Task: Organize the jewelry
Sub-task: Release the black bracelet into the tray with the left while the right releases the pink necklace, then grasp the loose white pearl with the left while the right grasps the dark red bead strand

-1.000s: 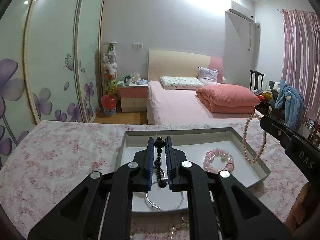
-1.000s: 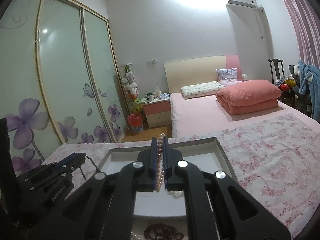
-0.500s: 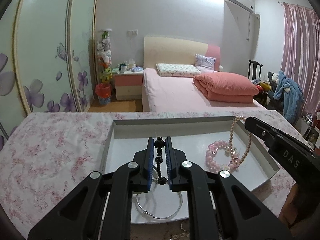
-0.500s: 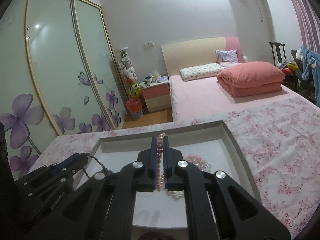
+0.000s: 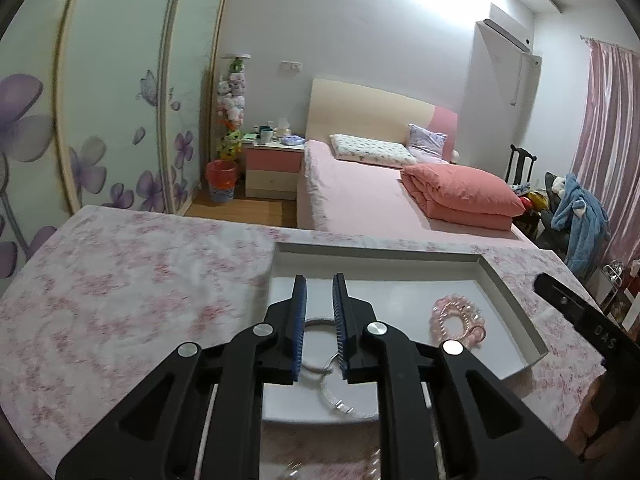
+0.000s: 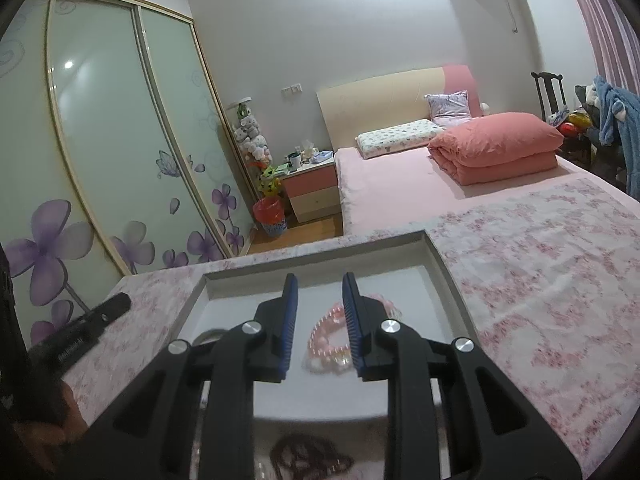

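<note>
Right wrist view: the right gripper [image 6: 320, 312] stands spread and empty over the white tray [image 6: 448, 276], and the pink bead bracelet [image 6: 332, 344] lies on the tray floor straight below the gap between its fingers, a round coil with no clear long axis. The left gripper [image 5: 320, 312] is likewise spread and empty nearer the tray's left half, above a silver bangle [image 5: 320, 344]. A darker bead string [image 6: 312, 458] lies outside the tray's near wall, closest to the right gripper.

Bracelet [image 5: 457, 319] lies in tray [image 5: 514, 312], right of bangle [image 5: 320, 346].
</note>
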{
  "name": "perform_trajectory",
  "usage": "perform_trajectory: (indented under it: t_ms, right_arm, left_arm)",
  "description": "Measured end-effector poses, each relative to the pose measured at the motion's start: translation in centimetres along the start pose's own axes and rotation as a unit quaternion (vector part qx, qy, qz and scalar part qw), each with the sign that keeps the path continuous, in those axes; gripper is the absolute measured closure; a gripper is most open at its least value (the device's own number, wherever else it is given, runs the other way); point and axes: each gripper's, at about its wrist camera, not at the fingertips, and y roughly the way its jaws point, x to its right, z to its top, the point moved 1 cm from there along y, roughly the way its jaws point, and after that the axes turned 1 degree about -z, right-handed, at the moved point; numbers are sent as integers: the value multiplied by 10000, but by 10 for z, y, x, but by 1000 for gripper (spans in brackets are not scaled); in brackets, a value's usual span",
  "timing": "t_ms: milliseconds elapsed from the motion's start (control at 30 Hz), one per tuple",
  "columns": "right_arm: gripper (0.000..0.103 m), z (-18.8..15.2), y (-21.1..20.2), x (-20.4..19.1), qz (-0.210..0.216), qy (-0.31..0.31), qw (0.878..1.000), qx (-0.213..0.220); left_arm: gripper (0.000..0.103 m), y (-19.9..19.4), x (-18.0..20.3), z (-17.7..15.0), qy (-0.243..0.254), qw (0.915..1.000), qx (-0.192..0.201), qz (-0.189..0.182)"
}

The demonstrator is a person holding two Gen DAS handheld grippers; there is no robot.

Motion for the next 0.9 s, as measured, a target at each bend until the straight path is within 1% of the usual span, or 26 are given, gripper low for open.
perform_trajectory:
  t_ms: [33, 133, 233, 400, 567, 667, 733, 800, 900]
  right_arm:
    - [78, -3, -5, 1, 0, 5, 10000, -39]
    - [78, -13, -18, 3, -15, -59, 9998, -211]
    - [78, -25, -23, 4, -60, -152, 9989, -448]
    - [78, -53, -20, 8, -153, -324, 9941, -1020]
    - [77, -72, -9, 10, -147, -298, 9884, -1481]
    - [72, -78, -5, 4, -123, -366, 9861, -1618]
    - [66, -79, -3, -1, -115, -446, 9853, -1645]
    - [62, -81, -1, -8, -116, -565, 9843, -1669]
    - [59, -84, 5, -16, -166, -713, 9817, -1758]
  left_arm:
    - [84, -6, -6, -3, -8, 10000, -7, 33]
    - [82, -18, -21, -12, -45, 9999, -60, 124]
    - [80, -27, -34, -24, -125, 9996, -214, 169]
    - [72, -33, -48, -44, -120, 9983, -518, 221]
    - [65, -32, -51, -58, -103, 9967, -779, 198]
    - [60, -32, -50, -65, -36, 9960, -870, 181]
    - [56, -32, -49, -68, 1, 9957, -913, 157]
    - [54, -30, -47, -71, 49, 9952, -965, 139]
    - [50, -28, -43, -75, 133, 9944, -1040, 125]
